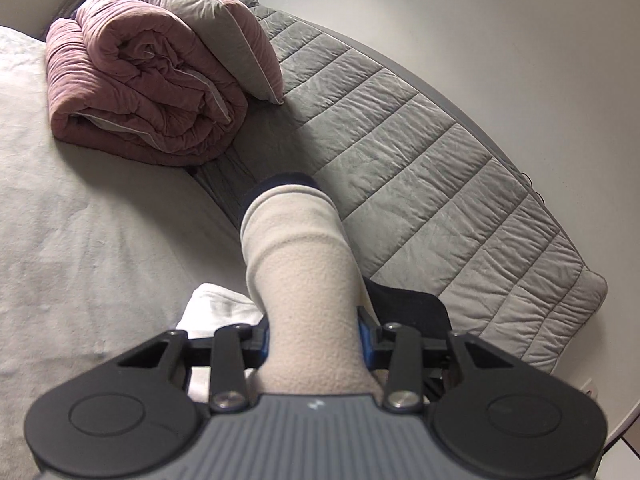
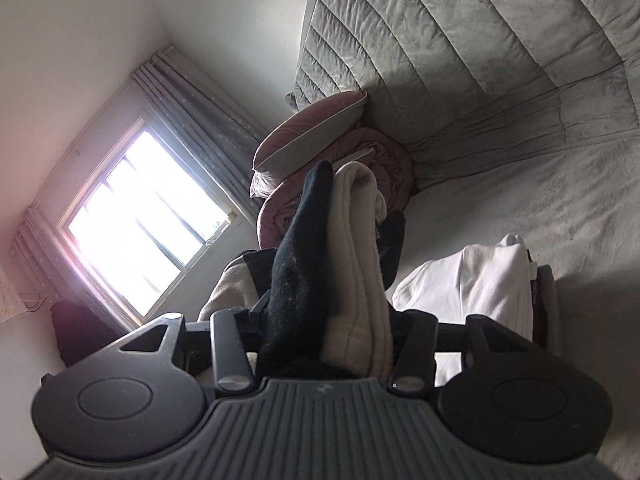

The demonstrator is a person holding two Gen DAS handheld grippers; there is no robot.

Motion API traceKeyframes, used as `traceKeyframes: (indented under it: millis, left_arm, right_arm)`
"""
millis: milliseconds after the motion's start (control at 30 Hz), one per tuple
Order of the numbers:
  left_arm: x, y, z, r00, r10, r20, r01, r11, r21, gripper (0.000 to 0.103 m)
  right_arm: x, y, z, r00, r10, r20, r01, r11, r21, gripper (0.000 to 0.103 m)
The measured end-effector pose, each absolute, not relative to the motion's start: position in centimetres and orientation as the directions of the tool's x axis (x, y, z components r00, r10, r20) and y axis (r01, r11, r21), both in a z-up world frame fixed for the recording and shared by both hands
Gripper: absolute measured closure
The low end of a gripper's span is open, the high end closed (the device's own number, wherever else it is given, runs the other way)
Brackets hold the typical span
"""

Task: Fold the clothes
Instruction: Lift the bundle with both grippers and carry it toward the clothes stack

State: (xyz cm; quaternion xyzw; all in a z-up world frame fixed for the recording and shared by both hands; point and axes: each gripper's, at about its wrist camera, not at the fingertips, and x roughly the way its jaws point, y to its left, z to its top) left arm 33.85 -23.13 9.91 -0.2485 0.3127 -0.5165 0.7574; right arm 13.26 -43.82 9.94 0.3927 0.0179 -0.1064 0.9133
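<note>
Both claws clamped on one cream-and-navy fleece garment (image 1: 296, 264), lifted off the bed (image 1: 80, 220). Left claw (image 1: 316, 332) pinches a tube of cream fleece, probably a sleeve, navy cuff ahead of it. Right claw (image 2: 332, 328) grips bunched navy and cream layers, likely to spread it. Folded white stack (image 2: 480, 280) sits just right of it; rolled pink duvet (image 1: 140, 80) beyond.
</note>
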Motion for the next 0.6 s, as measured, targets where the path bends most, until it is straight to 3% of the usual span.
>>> traceKeyframes:
  millis: [200,400,600]
  left_arm:
    - [37.0,-27.4,8.0,0.186,-0.961,-0.203,0.665,0.275,-0.695,0.064]
    - [39.0,-29.9,3.9,0.206,-0.945,-0.253,0.657,0.325,-0.680,0.061]
    - [38.8,-29.9,3.0,0.278,-0.938,-0.205,0.656,0.341,-0.673,0.042]
  right_arm:
    - [13.2,-44.9,7.8,0.955,-0.275,-0.110,0.270,0.656,0.705,0.051]
    - [14.3,-44.3,4.7,0.926,-0.345,-0.155,0.356,0.655,0.666,0.051]
    - [14.4,-44.1,3.8,0.910,-0.389,-0.141,0.385,0.671,0.633,0.043]
